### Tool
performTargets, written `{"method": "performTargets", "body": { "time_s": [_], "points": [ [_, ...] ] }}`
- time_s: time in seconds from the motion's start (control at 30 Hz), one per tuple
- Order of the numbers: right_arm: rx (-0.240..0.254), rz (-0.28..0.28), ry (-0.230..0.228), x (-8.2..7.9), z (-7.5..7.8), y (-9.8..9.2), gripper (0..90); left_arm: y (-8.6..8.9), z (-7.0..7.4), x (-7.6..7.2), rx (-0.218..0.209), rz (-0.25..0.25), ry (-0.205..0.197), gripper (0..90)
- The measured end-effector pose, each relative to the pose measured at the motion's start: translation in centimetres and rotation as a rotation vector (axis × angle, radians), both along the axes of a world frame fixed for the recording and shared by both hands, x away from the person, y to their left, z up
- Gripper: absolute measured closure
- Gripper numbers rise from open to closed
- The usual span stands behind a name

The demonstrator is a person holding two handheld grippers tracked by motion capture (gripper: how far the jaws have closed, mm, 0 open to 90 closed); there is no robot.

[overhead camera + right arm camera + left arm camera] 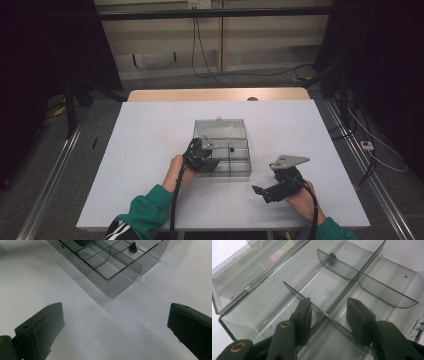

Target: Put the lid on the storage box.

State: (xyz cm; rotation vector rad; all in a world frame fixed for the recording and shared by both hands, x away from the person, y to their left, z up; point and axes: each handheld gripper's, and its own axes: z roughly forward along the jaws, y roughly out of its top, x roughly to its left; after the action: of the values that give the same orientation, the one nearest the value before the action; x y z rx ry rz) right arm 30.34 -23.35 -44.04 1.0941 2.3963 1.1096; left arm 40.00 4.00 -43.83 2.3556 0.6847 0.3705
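The left hand-held gripper reached down into the open smoky-clear compartment box, its jaws partly spread astride a thin divider, not pinching it. The right hand-held gripper rested low on the white counter just beside the box, jaws spread wide on nothing. 1 box sat mid-counter, lid tipped back, with 1 small black part inside. Dark curtains flanked the room.

The white bench is bright while the room around it is dark, soft shadows lie under the clear box, and the close fingers look blurry.
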Motion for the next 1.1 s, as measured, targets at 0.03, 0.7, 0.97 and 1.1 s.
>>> {"method": "performTargets", "body": {
  "time_s": [0.03,0.7,0.97,1.1],
  "points": [
    [0.002,0.000,0.001,0.0,0.0,0.0,0.5,0.0,0.0,0.0,0.009,0.001,0.000,56.1],
    [0.019,-0.057,-0.017,2.5,0.2,-0.3,0.0,-0.1,-0.1,-0.3,0.001,0.045,0.006,60.1],
    [0.035,-0.075,-0.025,3.9,0.6,-0.2,0.0,-0.1,-0.1,-0.3,0.003,0.048,0.002,60.1],
    [0.047,-0.096,-0.037,4.8,0.9,-0.2,0.7,-0.2,-0.1,-0.4,-0.011,0.058,0.003,60.1]
  ]
}}
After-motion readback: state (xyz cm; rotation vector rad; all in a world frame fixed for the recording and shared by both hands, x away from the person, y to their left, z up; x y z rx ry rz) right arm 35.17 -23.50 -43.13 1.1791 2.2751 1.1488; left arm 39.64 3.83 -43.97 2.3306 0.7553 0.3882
